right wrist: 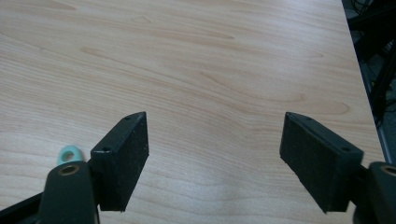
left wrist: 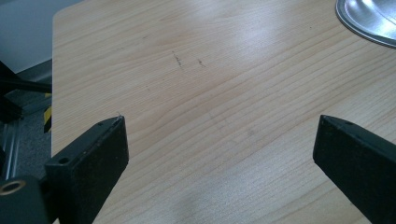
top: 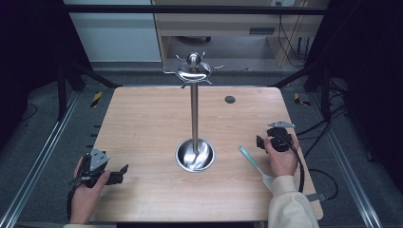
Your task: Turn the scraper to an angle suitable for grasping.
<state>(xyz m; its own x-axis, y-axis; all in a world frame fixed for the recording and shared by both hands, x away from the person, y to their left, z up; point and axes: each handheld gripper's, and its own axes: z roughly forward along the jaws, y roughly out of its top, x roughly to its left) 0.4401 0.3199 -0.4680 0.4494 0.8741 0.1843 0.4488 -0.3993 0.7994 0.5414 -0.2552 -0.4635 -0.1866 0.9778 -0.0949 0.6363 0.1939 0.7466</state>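
A steel utensil stand rises from a round dish base at the table's middle, with a ring of bare hooks on top. A pale teal spatula lies flat on the wood, right of the base and beside the person's right hand. My right gripper rests just right of the spatula's handle, jaws wide apart and empty; the handle's looped end peeks out by its left jaw. My left gripper sits low at the front left, open over bare wood, with the stand's base off at the upper right.
A small dark round plug is set into the table at the back right. Metal rails run along both sides of the table on the floor. A wooden cabinet stands behind the table.
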